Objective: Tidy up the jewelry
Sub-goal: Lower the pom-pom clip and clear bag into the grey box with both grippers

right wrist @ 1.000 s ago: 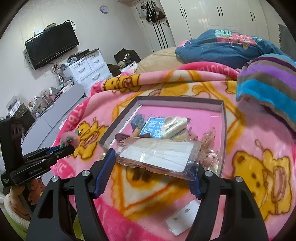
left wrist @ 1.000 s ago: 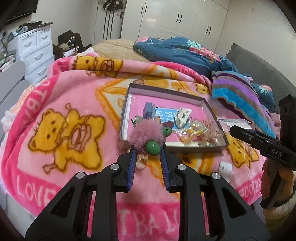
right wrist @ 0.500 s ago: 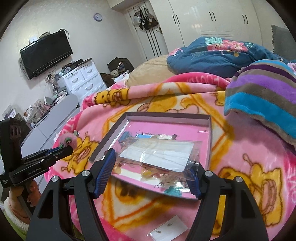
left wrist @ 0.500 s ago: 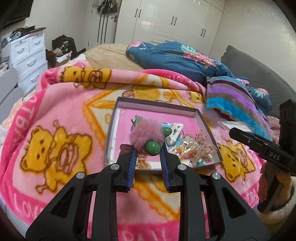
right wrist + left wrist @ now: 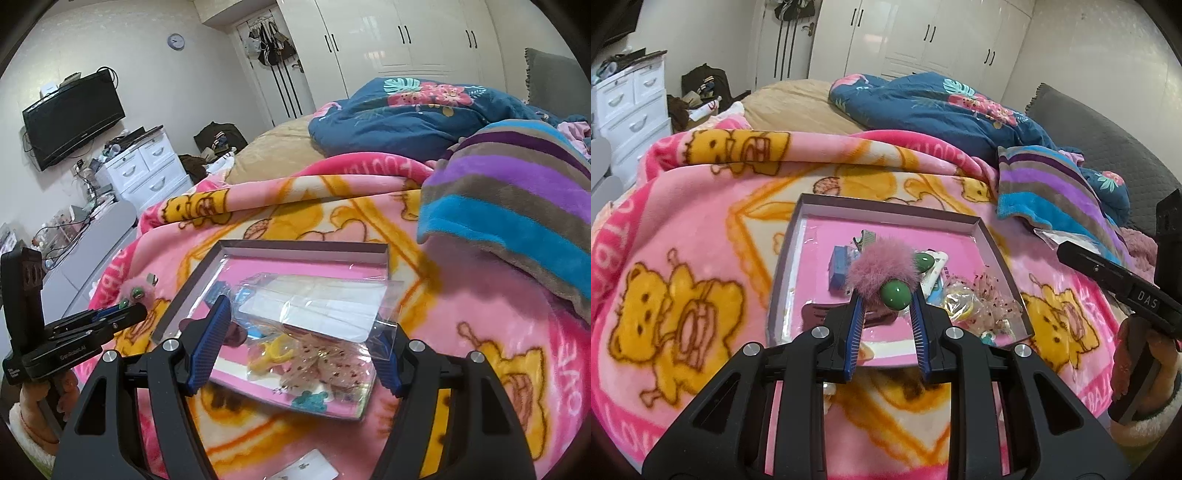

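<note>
Two grippers up over the bed, both loaded. Left gripper point(image 5: 886, 299) narrow, clamped on pink fuzzy hair tie point(image 5: 881, 271) w/ green beads; vs 1 s ago it has moved fwd, so the hair tie now hangs over the tray point(image 5: 886, 210) interior instead of at its near edge. Right gripper point(image 5: 303, 339) held wide, pinching clear plastic bag point(image 5: 314, 306) w/ white card inside; bag now sits above tray contents, closer in than before. Tray rests on pink bear blanket point(image 5: 683, 258), holds blue box point(image 5: 837, 267), yellow ring point(image 5: 271, 350), sequin mesh piece point(image 5: 332, 363). Small white card point(image 5: 310, 469) lies on blanket near the tray's near edge, same spot as earlier.
</note>
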A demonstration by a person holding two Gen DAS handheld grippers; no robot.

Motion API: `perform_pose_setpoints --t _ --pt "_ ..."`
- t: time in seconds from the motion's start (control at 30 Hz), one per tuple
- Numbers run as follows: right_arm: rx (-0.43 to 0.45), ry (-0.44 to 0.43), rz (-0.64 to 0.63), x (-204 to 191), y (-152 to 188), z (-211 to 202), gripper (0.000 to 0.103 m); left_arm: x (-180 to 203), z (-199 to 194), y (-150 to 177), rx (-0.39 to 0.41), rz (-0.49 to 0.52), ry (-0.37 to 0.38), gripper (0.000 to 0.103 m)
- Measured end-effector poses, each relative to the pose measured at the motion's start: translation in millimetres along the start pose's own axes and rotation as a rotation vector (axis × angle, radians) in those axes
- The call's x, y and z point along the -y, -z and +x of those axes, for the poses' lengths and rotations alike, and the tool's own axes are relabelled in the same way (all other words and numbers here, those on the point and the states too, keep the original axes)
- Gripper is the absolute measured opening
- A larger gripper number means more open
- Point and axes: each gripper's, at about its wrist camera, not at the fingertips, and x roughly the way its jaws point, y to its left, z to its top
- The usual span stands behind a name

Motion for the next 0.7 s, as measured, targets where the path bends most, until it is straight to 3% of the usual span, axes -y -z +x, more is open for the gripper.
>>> perform_pose_setpoints --t 0.7 --pt "-0.064 0.034 -0.008 9 -3 50 0.069 6 58 13 -0.101 0.01 0.031 0.017"
